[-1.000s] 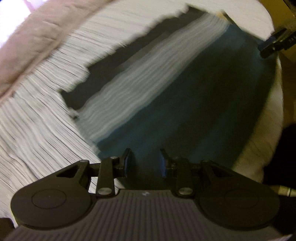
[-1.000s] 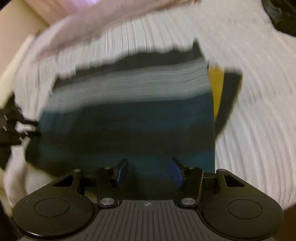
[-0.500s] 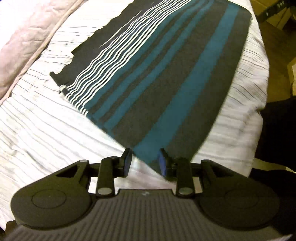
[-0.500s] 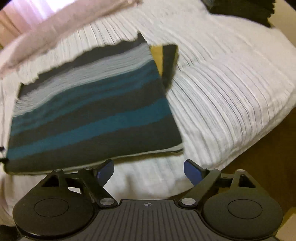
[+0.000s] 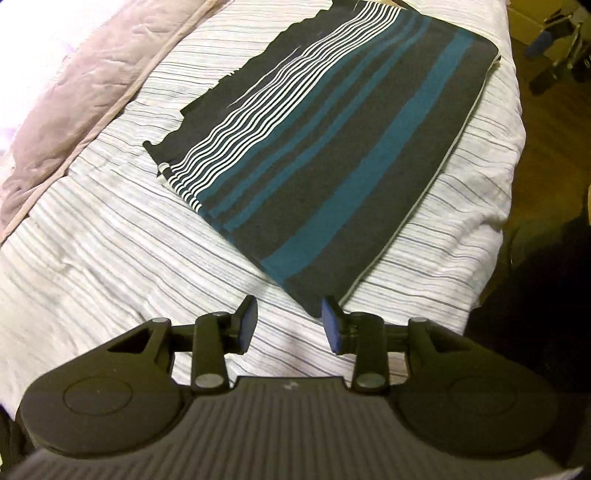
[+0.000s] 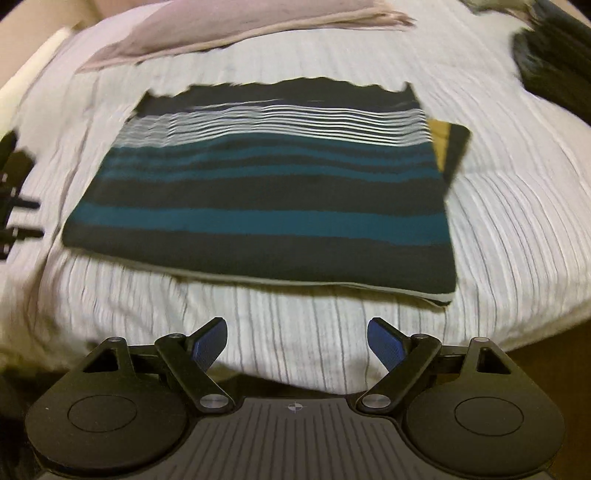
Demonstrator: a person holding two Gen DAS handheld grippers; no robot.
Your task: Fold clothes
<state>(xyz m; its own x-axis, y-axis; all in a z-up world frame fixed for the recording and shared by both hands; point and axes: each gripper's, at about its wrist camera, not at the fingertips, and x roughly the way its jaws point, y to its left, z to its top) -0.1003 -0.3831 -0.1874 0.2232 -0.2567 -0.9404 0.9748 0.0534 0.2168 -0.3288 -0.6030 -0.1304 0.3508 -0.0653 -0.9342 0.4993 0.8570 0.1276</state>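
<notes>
Gaping wide, empty: right hand-held gripper [image 6: 297, 345].

Home bedroom. Bed made up with a white striped duvet [image 5: 110, 236] covering most of both views, a pinkish quilted blanket [image 5: 74, 96] lying along its far side. A folded striped garment [image 6: 266, 192] lies flat on the bedding, a yellow-and-dark item [image 6: 448, 144] poking out beside it, a pile of dark clothes [image 6: 554, 59] at the far corner. Wooden floor [image 5: 546, 122] shows past the mattress edge, with a cardboard box [image 5: 528, 22] beyond. Warm, dim indoor light.
</notes>
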